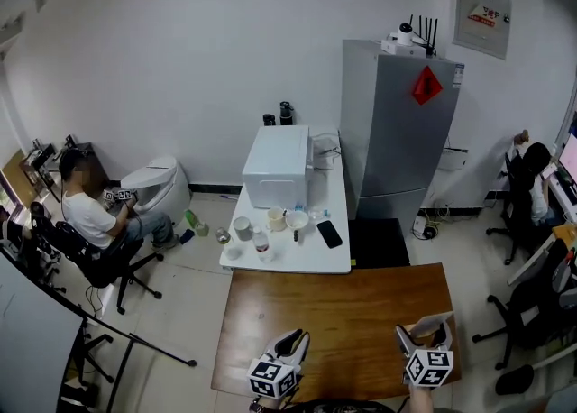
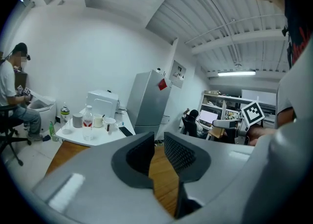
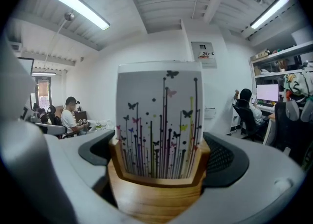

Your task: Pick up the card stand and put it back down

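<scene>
**A:** Head view first. What containers are there?

**B:** On the white table [image 1: 302,261], beyond the wooden table [image 1: 343,310], stand a grey cup [image 1: 242,227], a pale mug [image 1: 276,218], a white bowl [image 1: 297,219] and a clear bottle [image 1: 261,242]. They are too small to tell what is in them. A white box-shaped appliance [image 1: 278,166] sits behind them and a dark phone [image 1: 329,234] lies beside them.

**A:** And the grippers?

**B:** Both are over the wooden table's near edge. The left gripper [image 1: 296,339] is near the middle. The right gripper [image 1: 424,328] is toward the right corner, with something pale between its jaws.

**A:** Left gripper view?

**B:** The left gripper [image 2: 157,145] has its fingers [image 2: 183,155] pressed together with nothing between them, and bare wood below. Farther off are the grey cup [image 2: 77,120], the bottle [image 2: 88,118] with its red label, the mug [image 2: 98,120] and the bowl [image 2: 108,121]. Their insides do not show from here.

**A:** Right gripper view?

**B:** The right gripper [image 3: 159,167] pinches the card stand [image 3: 156,193] by its two sides, with the pads [image 3: 225,157] against the wood. The stand is a layered light-wood block with a slot on top. In the slot an upright white card [image 3: 159,115] is printed with thin coloured stems and small butterflies. I cannot tell whether the block touches the table.
</scene>
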A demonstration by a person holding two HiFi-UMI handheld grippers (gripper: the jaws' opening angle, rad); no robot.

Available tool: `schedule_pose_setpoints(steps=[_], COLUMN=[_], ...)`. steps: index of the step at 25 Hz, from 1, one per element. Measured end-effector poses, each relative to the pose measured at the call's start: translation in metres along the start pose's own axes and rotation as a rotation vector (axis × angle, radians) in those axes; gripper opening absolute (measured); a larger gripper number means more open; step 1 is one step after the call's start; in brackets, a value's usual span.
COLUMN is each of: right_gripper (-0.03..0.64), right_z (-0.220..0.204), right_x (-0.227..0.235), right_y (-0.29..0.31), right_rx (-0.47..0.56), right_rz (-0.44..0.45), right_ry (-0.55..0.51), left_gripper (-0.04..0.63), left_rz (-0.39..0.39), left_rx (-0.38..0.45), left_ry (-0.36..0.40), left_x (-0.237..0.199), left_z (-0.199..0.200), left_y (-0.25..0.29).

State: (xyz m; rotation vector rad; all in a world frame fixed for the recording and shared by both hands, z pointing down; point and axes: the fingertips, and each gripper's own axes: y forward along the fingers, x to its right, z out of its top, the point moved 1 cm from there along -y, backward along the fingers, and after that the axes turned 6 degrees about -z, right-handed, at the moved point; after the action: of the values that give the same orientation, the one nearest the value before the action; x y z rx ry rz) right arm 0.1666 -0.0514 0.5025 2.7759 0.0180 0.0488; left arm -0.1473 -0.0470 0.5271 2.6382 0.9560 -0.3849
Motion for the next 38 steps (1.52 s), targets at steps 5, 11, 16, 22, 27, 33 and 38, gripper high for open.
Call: schedule_pose_setpoints(steps=[5,11,16,22,27,33,38], right_gripper=[0.548,0.548,0.548,0.548,0.58,0.568,0.215], right_z=[-0.028,-0.126,-0.256,-0.316,-0.342,-0.315,-0.233], right_x=[-0.053,-0.198,-0.31,-0.387,-0.41,-0.315,-0.197], right_y=[0.019,0.072,0.144,0.195,0.203,0.115,0.032], right_rx=[-0.063,-0.127,-0.296,-0.351,-0.467,-0.472,-0.298], right_rz=[0.162,0.388,0.477,0.481,0.518,0.446,0.305], right_ry=[-0.062,-0.146,-0.254,-0.324,-0.346,-0.084,0.03], left_gripper=[0.061,0.061,0.061,0.061,0.061,0.061,0.061], left_rz=[0.093,0.278,0.459,0.591,0.561,0.378,0.148], left_rx=[0.012,-0.041,-0.074,-0.038,-0.044,-0.047,-0.12], left_ry=[-0.055,-0.15,-0.215,-0.282,-0.309,-0.266,-0.207], left_x=[-0.013,-0.047,-0.087,-0.1,-0.103,-0.105,-0.116], left_z=[-0.017,-0.053,-0.099,-0.137,-0.152,-0.139,-0.126], left_y=[-0.047,-0.138,-0.218,-0.271,-0.276,-0.233,-0.159])
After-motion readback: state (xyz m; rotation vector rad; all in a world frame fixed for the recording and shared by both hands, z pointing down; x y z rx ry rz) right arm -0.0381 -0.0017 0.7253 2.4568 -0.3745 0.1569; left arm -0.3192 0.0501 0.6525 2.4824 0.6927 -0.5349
